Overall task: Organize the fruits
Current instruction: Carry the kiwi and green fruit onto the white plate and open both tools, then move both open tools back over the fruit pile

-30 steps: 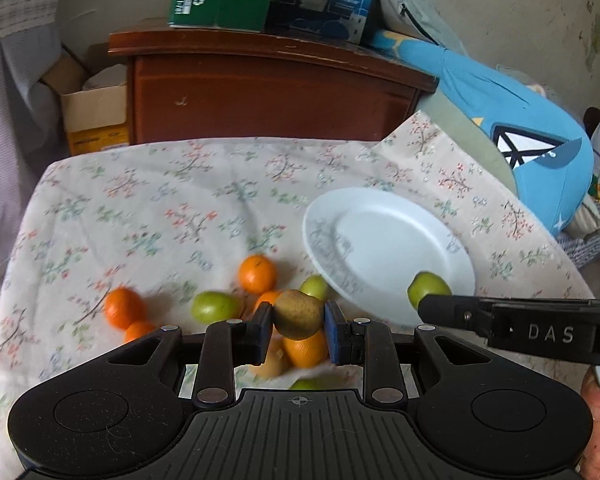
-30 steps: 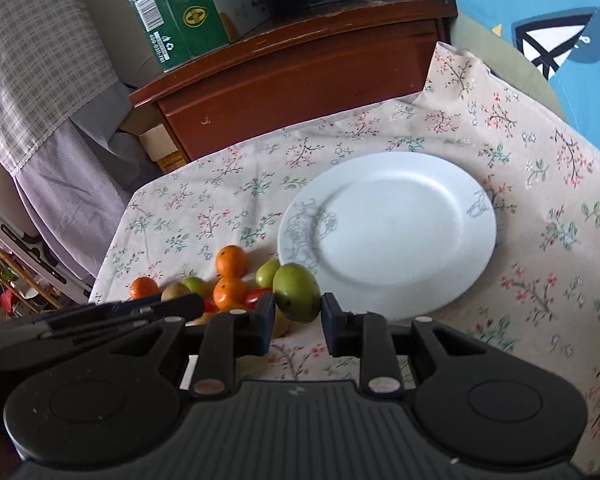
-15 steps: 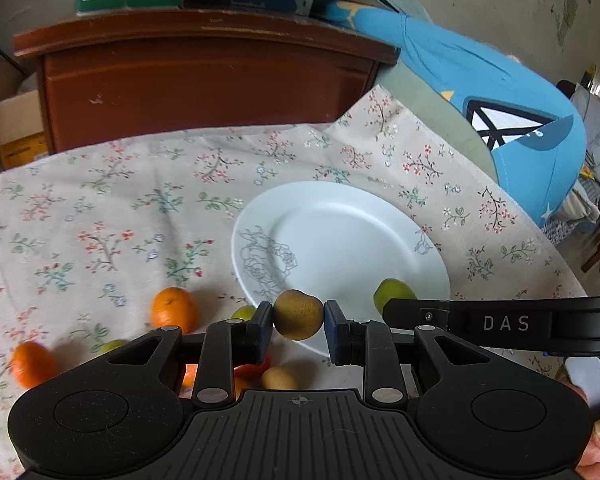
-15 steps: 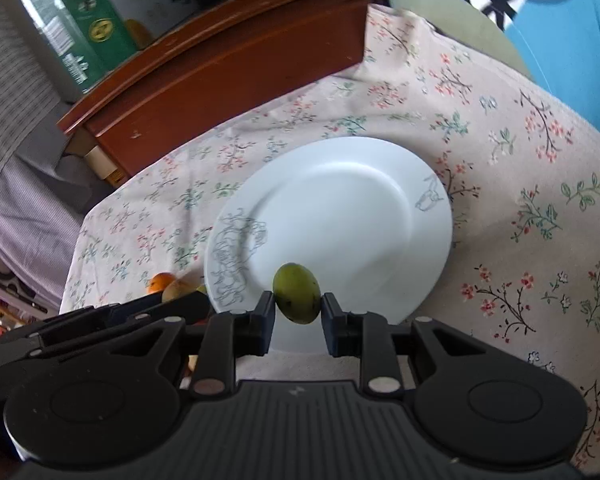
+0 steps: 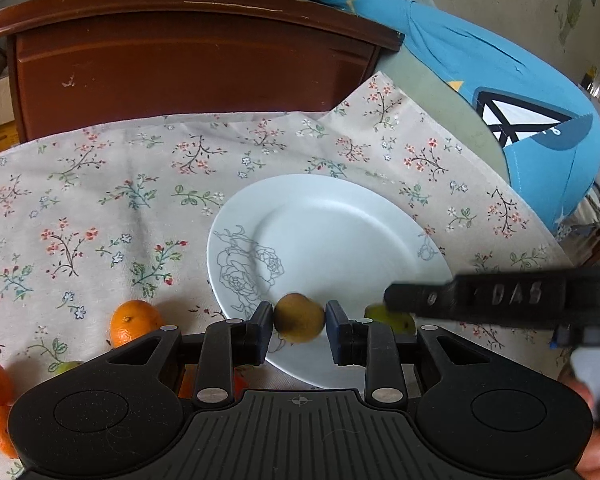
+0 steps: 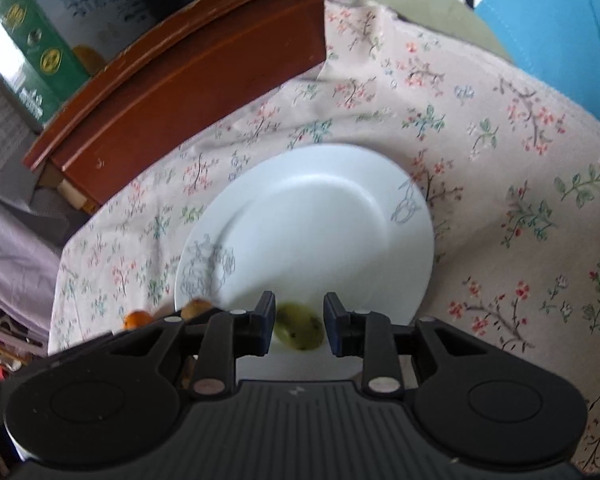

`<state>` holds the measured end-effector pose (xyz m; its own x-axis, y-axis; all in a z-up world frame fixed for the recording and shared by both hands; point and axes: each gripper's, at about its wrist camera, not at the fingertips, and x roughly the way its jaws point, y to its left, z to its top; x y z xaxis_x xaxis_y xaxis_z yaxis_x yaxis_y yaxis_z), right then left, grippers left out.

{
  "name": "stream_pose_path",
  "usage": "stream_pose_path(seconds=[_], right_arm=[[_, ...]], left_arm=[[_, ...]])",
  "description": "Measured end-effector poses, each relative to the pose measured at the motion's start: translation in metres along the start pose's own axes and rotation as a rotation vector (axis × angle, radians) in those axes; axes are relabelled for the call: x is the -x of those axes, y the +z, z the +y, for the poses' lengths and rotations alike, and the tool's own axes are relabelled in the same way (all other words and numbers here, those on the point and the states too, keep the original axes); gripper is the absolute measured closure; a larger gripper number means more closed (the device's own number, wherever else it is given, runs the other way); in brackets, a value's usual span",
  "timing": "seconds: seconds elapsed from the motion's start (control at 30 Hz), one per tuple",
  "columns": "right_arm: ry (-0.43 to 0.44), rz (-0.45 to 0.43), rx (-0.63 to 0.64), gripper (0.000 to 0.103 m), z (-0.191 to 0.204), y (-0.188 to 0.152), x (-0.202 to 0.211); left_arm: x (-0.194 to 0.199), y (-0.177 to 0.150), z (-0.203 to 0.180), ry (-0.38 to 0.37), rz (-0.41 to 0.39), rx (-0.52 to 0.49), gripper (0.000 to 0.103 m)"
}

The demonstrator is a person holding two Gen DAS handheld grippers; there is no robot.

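Orange mandarins (image 5: 134,322) lie at the left on the floral tablecloth (image 5: 100,208), one in full sight and others cut off at the frame's lower left, with a bit of green fruit peeping out beside them. Next along, the left gripper (image 5: 299,322) hangs over the near rim of the white plate (image 5: 340,232), its jaws set to either side of a brownish-yellow fruit (image 5: 299,317); the left pad touches it, while a thin gap shows on the right, so whether it is really clamped I cannot tell. Further right, the right gripper (image 6: 299,322) shows in the left wrist view as a blurred black bar across the plate's edge. In its own view its jaws stand apart, with a green speckled fruit (image 6: 299,331) between them, low over the plate's near part and touching neither pad clearly. Behind the cloth stands a brown wooden cabinet (image 5: 180,60) with a green box (image 6: 24,64) on top, and a blue cushion (image 5: 520,92) lies at the far right.
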<state>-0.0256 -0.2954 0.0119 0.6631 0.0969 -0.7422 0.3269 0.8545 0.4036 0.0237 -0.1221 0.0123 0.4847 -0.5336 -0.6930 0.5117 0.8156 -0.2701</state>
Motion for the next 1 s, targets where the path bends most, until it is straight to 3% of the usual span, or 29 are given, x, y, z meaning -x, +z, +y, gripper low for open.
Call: stream_pose_path(seconds=[0.2,0.43,0.67,0.83,1.0], right_arm=[[-0.047,-0.066,-0.064,0.071,-0.019,0.020,0.005],[-0.181,-0.103,-0.133,0.065,-0.042,0.028,0.001],[-0.196,-0.067,-0.132,0.060,-0.044,0.028,-0.015],[-0.156,-0.053,-0.102,0.058,-0.037,0.028,-0.021],[-0.175,-0.057,-0.043,0.053,-0.028,0.026,-0.024]], left_arm=[[0.010,0.003,0.002,0.025,-0.049,0.005,0.050],[0.012,0.002,0.005,0.075,-0.047,0.006,0.050],[0.022,-0.002,0.011,0.167,-0.042,-0.003,0.038],[0.033,-0.001,0.026,0.202,-0.029,0.047,0.031],[0.048,0.002,0.035,0.241,-0.025,0.082,0.025]])
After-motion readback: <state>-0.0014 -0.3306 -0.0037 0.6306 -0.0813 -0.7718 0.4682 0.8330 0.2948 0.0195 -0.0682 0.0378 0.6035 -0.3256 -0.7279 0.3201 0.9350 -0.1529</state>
